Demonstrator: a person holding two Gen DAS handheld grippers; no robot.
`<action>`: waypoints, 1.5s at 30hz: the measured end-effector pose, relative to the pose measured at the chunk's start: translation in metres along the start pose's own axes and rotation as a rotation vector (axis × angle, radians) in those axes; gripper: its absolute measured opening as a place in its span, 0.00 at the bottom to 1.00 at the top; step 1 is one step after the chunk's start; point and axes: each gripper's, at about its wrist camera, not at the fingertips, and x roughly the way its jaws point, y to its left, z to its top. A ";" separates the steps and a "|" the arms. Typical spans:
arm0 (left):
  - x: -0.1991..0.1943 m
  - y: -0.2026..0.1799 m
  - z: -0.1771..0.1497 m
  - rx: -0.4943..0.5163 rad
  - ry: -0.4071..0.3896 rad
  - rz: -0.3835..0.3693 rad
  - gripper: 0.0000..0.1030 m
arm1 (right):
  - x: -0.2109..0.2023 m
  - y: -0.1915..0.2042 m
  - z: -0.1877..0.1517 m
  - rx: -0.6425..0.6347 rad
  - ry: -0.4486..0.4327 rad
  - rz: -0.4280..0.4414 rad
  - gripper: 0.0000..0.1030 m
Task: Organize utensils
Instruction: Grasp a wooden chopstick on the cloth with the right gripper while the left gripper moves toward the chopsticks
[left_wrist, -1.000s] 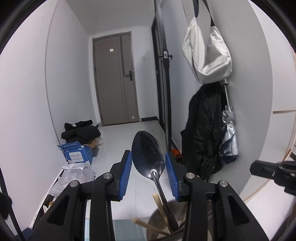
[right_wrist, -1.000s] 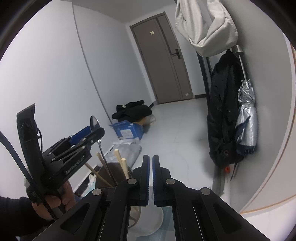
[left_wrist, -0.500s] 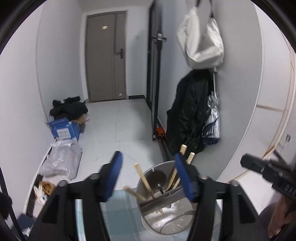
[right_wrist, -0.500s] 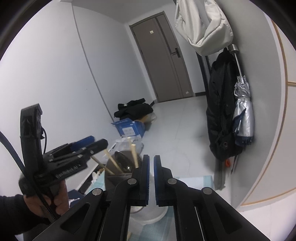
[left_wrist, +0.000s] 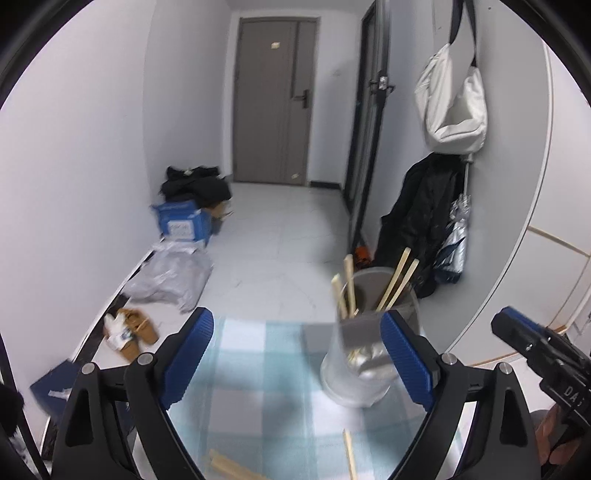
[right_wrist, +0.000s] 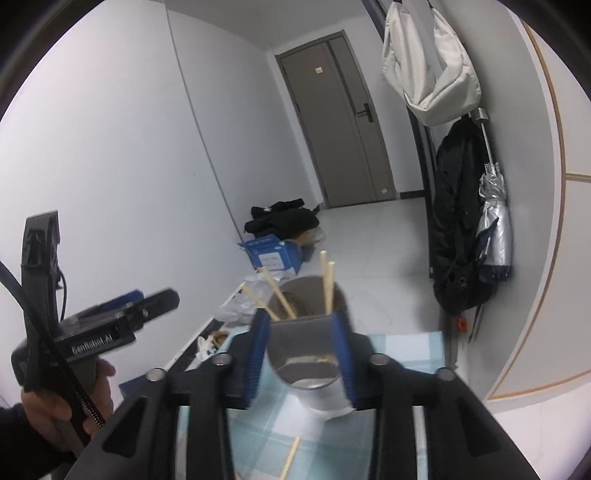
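Chopsticks (left_wrist: 347, 459) lying near on the tabletop (left_wrist: 258, 373) are looking light, stiff, slippery; I'm taking one mid-shaft, left tool (left_wrist: 295, 360) and right tool (right_wrist: 301, 350) both having just been opening, empty.

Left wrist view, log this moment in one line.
left gripper: open, empty | right gripper: open | metal utensil cup: upright, wooden chopsticks inside

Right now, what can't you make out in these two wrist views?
- Spoon: hidden inside the metal holder in both views, behind its wall and motion blur.
- Loose chopsticks on the checked cloth: cut off by the bottom edge, left view.
- Holder's base, right view: behind the right gripper fingers.
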 end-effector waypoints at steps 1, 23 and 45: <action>-0.002 0.002 -0.003 -0.011 0.001 0.004 0.87 | -0.002 0.003 -0.002 0.000 -0.001 0.004 0.45; 0.000 0.078 -0.079 -0.257 0.076 0.156 0.99 | 0.039 0.036 -0.087 -0.054 0.248 -0.013 0.71; 0.015 0.145 -0.099 -0.442 0.229 0.171 0.98 | 0.142 0.035 -0.150 -0.153 0.641 -0.131 0.56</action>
